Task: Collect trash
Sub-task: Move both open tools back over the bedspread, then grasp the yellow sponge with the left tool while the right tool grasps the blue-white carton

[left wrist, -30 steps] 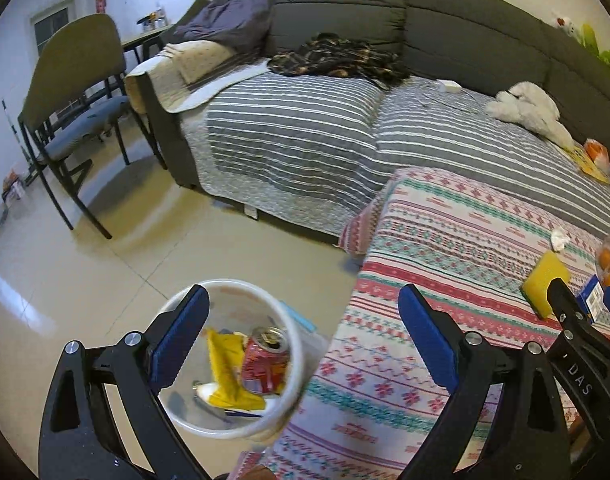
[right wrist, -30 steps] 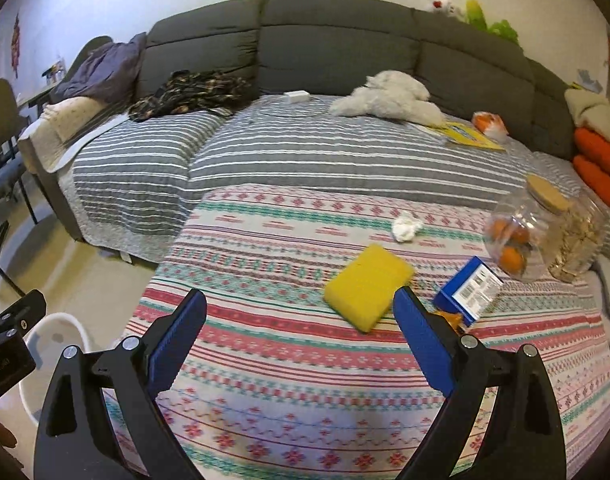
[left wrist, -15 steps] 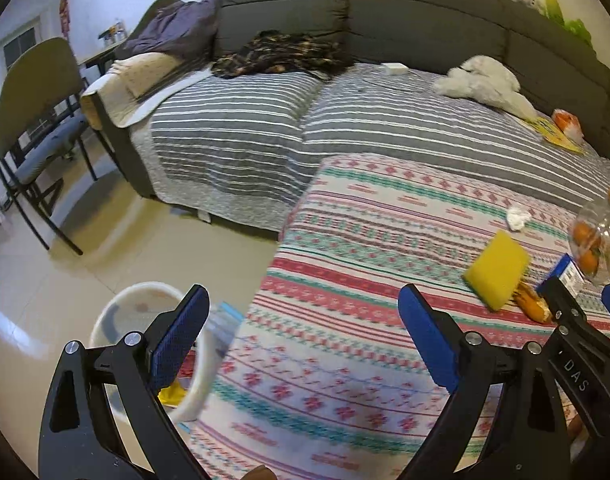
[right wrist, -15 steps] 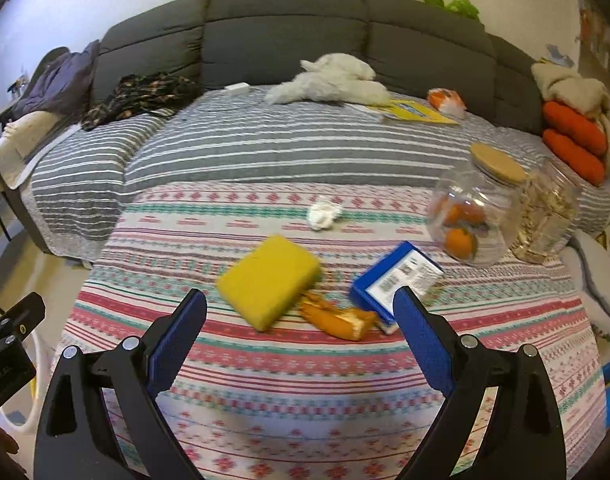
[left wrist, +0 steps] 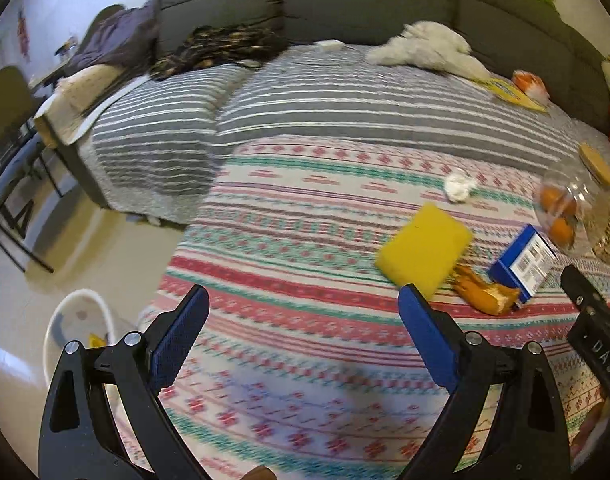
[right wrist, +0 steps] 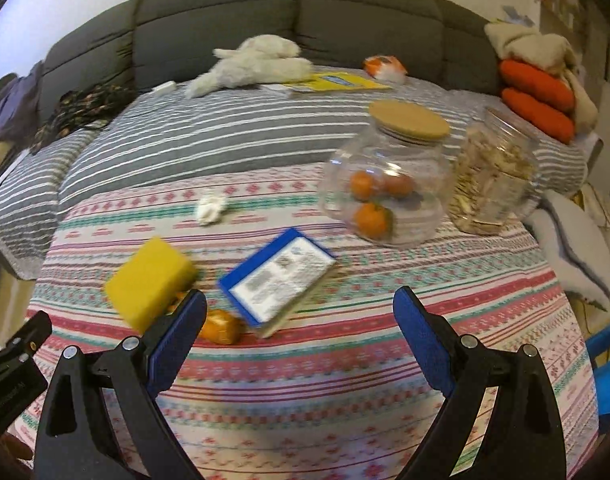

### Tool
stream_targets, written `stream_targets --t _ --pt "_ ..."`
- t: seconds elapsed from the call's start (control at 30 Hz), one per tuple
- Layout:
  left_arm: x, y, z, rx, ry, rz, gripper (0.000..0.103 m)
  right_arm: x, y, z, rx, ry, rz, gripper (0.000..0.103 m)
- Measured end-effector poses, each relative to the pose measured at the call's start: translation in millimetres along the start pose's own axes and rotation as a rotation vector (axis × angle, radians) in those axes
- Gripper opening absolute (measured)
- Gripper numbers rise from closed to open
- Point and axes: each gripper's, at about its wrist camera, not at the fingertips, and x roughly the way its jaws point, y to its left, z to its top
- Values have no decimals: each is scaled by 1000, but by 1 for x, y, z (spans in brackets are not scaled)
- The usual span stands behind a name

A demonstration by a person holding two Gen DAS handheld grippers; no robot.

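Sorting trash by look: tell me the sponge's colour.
Plain yellow sponge; clearest in the right wrist view.

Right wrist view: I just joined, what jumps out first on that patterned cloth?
The yellow sponge at the left, with an orange peel and a blue-edged box beside it. Behind them stand a cork-lidded jar of oranges and a second jar. The right claw hangs open and empty in front.

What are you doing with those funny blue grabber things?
A person is picking up trash with a grabber in each hand. Both the left gripper and the right gripper are open and empty above the patterned cloth. An orange peel, a crumpled tissue and a blue box lie there. The white bin stands on the floor.
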Motion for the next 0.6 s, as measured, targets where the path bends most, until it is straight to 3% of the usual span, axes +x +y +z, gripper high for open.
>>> stream_targets --t 0.3,0.5,0.6 --pt "38 -54 13 191 41 -50 91 26 -46 13 134 75 7 93" --pt "70 -77 29 304 70 -70 91 56 -54 15 222 160 35 93" --pt "86 -80 29 337 126 -127 91 71 -45 16 239 199 52 93"
